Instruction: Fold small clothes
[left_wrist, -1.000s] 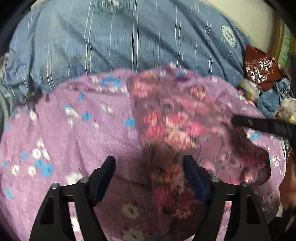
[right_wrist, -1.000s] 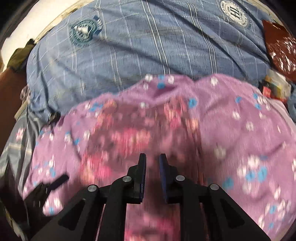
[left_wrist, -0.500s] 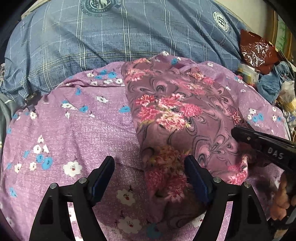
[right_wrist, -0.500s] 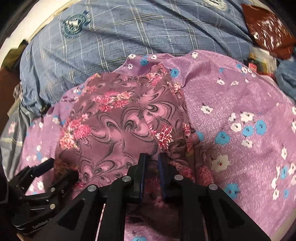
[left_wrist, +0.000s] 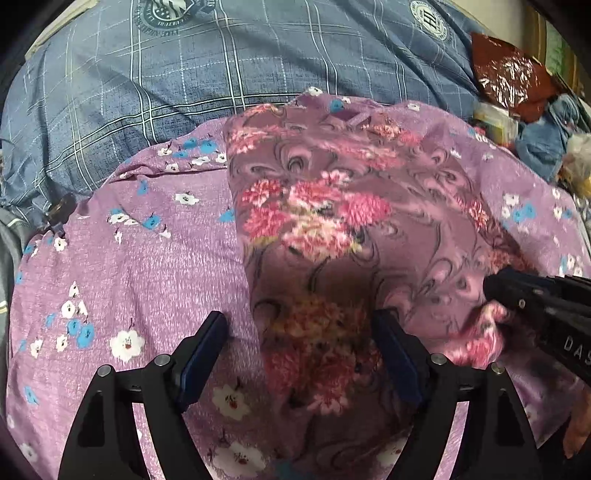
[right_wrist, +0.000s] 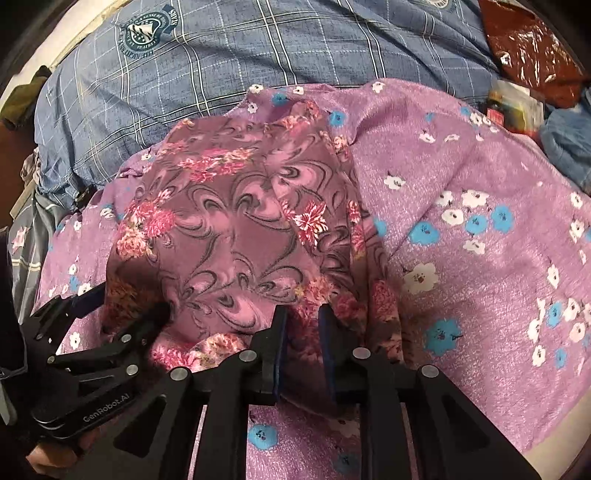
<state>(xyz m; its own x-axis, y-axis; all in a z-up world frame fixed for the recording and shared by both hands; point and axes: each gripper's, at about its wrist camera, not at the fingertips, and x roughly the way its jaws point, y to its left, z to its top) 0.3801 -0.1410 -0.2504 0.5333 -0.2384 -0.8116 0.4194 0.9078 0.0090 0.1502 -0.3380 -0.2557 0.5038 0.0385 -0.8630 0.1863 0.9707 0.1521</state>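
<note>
While the floral garment (left_wrist: 332, 229) lies flat | left gripper (left_wrist: 303, 354) fingers wide astride its edge | right gripper (right_wrist: 301, 347) fingers narrowly pinching its hem.

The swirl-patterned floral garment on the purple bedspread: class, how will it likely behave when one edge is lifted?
The floral garment would probably droop: it lies in soft wrinkles. It looks thin, so likely light. Its near edge bunches between the right gripper fingers, so it should crumple easily.

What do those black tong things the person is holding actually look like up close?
Each hand-held gripper is matte black with triangular cut-outs, silver pivot bolts and two flat fingers faced with dark blue pads. The left hand-held gripper bears white "GenRobot.AI" lettering; the right hand-held gripper shows "DAS".
</note>
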